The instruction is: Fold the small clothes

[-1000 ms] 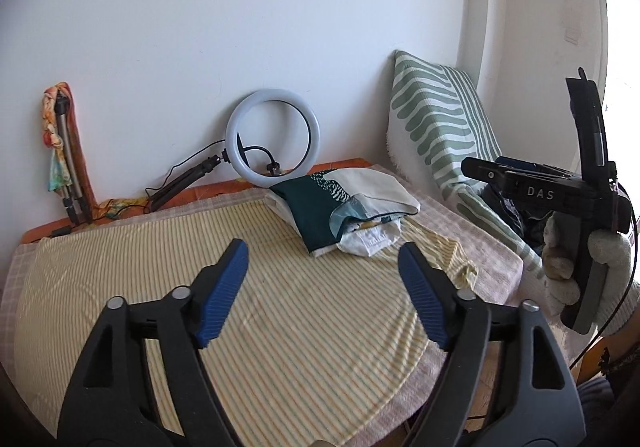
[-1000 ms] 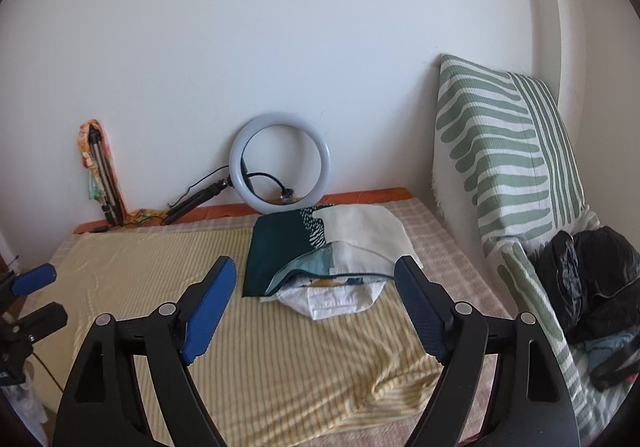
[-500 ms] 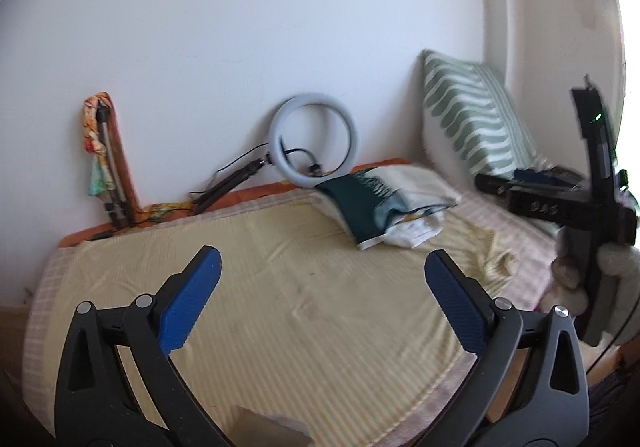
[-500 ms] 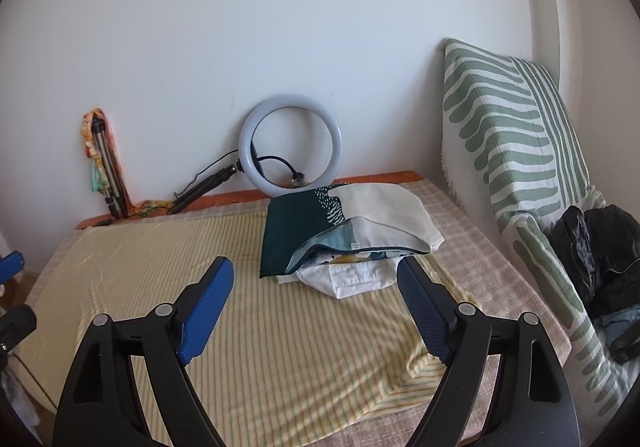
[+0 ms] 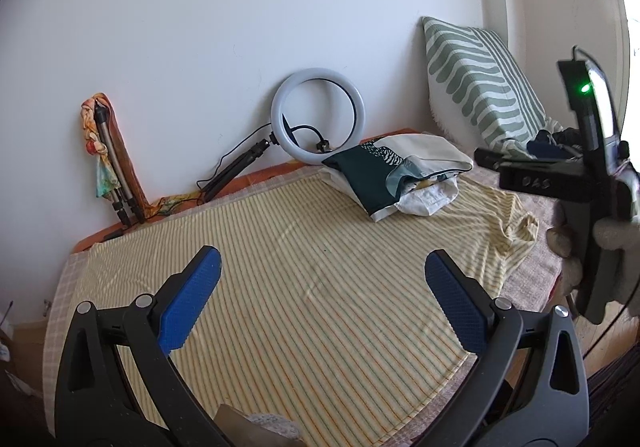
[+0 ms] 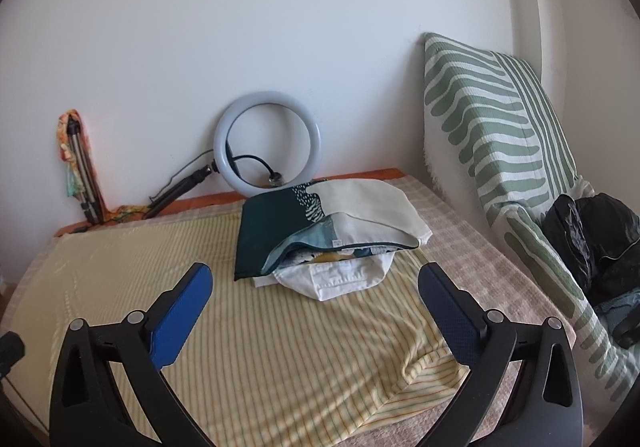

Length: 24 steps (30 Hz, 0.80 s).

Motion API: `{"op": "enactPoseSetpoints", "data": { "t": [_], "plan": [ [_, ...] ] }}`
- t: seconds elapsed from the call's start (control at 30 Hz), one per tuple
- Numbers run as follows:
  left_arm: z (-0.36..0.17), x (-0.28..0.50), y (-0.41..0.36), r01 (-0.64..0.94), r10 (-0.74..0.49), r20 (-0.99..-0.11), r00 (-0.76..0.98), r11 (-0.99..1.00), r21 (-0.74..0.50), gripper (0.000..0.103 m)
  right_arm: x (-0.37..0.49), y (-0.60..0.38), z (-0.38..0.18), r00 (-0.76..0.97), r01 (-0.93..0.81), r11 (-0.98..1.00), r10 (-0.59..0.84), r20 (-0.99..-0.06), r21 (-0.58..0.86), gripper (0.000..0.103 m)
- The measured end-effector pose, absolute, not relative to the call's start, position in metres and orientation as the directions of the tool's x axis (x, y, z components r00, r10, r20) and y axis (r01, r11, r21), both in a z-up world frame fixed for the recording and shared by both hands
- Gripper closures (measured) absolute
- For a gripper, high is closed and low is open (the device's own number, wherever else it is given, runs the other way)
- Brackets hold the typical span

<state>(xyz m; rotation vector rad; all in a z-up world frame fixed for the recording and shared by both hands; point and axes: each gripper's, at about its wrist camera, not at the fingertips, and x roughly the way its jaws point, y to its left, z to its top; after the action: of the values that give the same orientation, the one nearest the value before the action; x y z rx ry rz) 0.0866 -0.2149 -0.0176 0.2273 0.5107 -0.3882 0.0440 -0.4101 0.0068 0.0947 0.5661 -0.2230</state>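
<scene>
White wall runs behind a bed (image 6: 480, 247) w/ a checked cover, and a yellow striped sheet (image 6: 280, 347) spreads over most of it, rumpled at its right near corner. Green-patterned pillow (image 6: 492, 119) leans in the right corner, dark clothes heaped (image 6: 596, 247) by its foot. Ring light (image 6: 267, 143) and a folded tripod (image 6: 82, 171) stand against the wall.

Task's things: a small stack of clothes (image 6: 332, 231) sits at the back of the bed, right of centre, just in front of the ring light. Dark green and cream piece lies on top, doubled over, w/ a white garment (image 6: 340, 279) sticking out loosely under it. Stack looks roughly folded but not tidy; could be items done and set aside, or items waiting for a fold. Can't settle which from this. Striped sheet lies spread out, not folded.

Left gripper (image 5: 320, 299) hovers over the near middle of the sheet, claw released, jaws wide, nothing between them. Right gripper (image 6: 316, 307) points at the stack from nearer the bed's right side, claw also released and empty; neither touches cloth. Person's gloved hand (image 5: 612, 239) holds the right tool.
</scene>
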Motion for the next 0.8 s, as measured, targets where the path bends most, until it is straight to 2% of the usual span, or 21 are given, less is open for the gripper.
{"op": "enactPoseSetpoints", "data": {
  "t": [0.2, 0.8],
  "plan": [
    [-0.023, 0.087, -0.215, 0.408, -0.286, -0.525, 0.802, 0.903, 0.132, 0.0, 0.05, -0.408, -0.006, 0.797, 0.232, 0.972, -0.171, -0.58, 0.033, 0.001],
    [-0.026, 0.088, -0.212, 0.415, -0.295, -0.535, 0.792, 0.902, 0.117, 0.0, 0.059, -0.407, -0.01, 0.791, 0.236, 0.969, -0.151, -0.593, 0.068, 0.001]
  ]
}}
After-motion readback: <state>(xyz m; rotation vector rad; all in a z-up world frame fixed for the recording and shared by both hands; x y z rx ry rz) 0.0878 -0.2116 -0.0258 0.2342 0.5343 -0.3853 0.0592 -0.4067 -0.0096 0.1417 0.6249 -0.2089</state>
